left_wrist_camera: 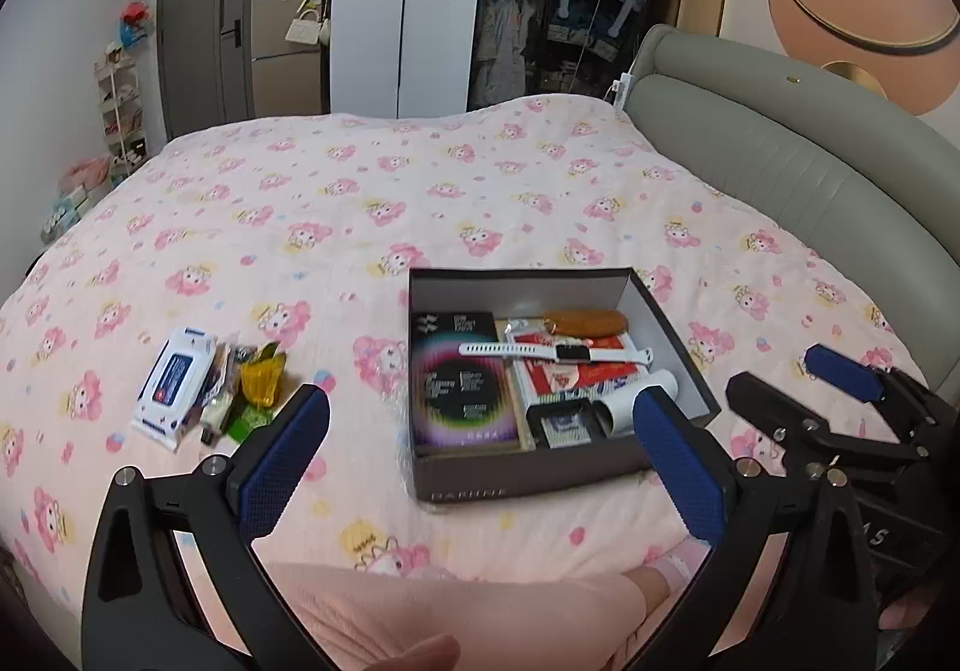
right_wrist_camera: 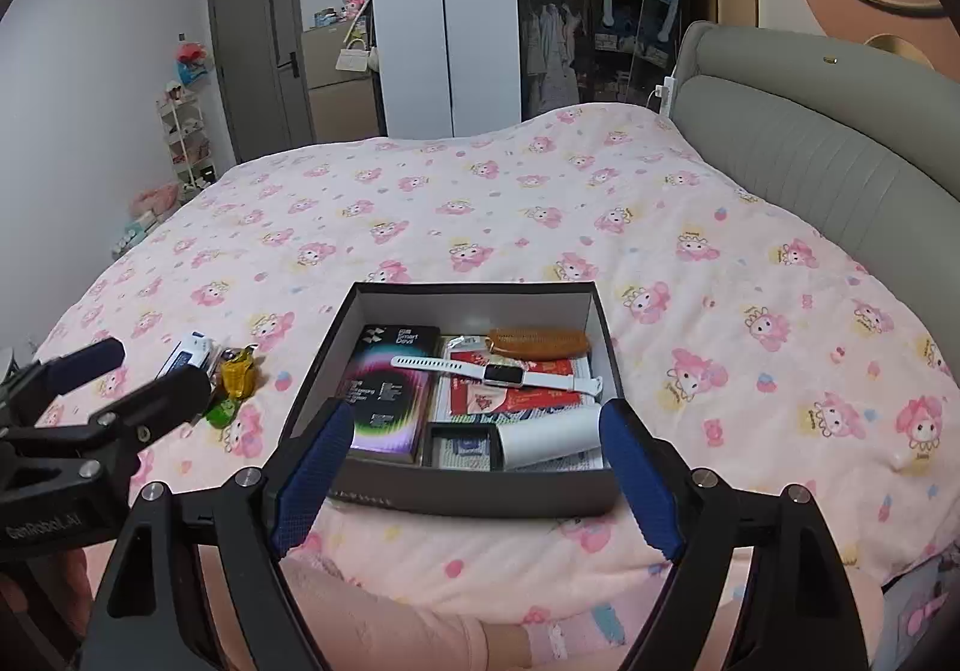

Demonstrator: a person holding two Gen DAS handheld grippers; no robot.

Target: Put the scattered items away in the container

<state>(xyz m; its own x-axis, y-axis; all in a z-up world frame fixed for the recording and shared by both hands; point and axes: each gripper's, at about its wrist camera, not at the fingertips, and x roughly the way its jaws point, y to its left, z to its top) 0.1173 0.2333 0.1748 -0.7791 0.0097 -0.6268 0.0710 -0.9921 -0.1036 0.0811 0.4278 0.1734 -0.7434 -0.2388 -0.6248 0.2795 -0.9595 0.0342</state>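
left gripper (left_wrist_camera: 480, 455) jaws apart, empty, above the bedspread (left_wrist_camera: 372, 191). right gripper (right_wrist_camera: 474, 482) jaws apart, empty, at the box (right_wrist_camera: 474, 491) near wall. box holds watch (right_wrist_camera: 498, 371), comb (right_wrist_camera: 537, 342), white tube (right_wrist_camera: 549, 443). wipes pack (left_wrist_camera: 174, 386) and candy wrappers (left_wrist_camera: 261, 380) lie left of the box, apart from it.

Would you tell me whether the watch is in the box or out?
In: the white watch lies across other items inside the open box.

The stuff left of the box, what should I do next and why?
Probably swing the left gripper left and down over the wipes pack and candy wrappers. They lie on the blanket outside the box, and both grippers are open and empty.
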